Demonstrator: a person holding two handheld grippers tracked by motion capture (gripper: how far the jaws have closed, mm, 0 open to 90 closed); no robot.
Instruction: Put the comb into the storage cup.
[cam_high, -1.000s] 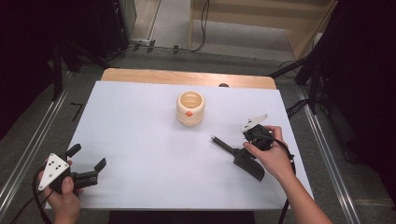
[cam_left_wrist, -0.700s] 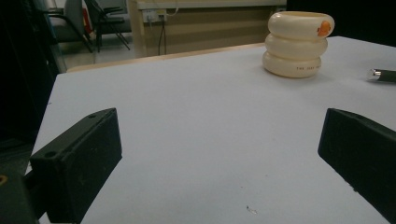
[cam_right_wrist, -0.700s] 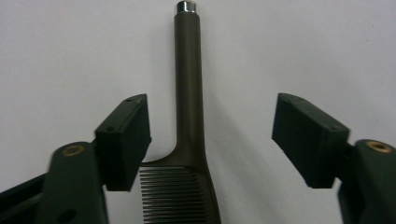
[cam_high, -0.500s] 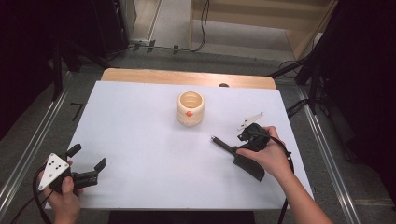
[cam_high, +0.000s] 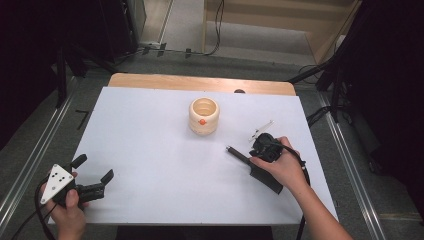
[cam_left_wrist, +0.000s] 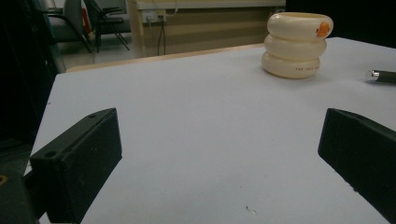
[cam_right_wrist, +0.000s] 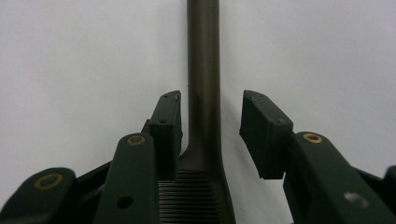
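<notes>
A dark utensil (cam_high: 237, 154) with a slim handle and a broad flat end lies on the white table (cam_high: 150, 130), right of the middle. My right gripper (cam_high: 256, 156) points down at it. In the right gripper view the handle (cam_right_wrist: 203, 51) runs between the two jaws. My right gripper (cam_right_wrist: 212, 116) is open, its left jaw close against the handle and a gap on the right. A cream ringed cup (cam_high: 204, 116) with an orange dot stands upright at the far middle. My left gripper (cam_high: 93, 168) rests open at the near left corner, holding nothing.
In the left gripper view the cup (cam_left_wrist: 298, 44) stands far ahead to the right, with the utensil's silver tip (cam_left_wrist: 383, 75) at the right edge. A wooden strip (cam_high: 200, 82) borders the table's far side. Metal rails run along both sides.
My right gripper has tipped downward and shifted slightly left, settling over the utensil's handle. The left gripper has stayed put.
</notes>
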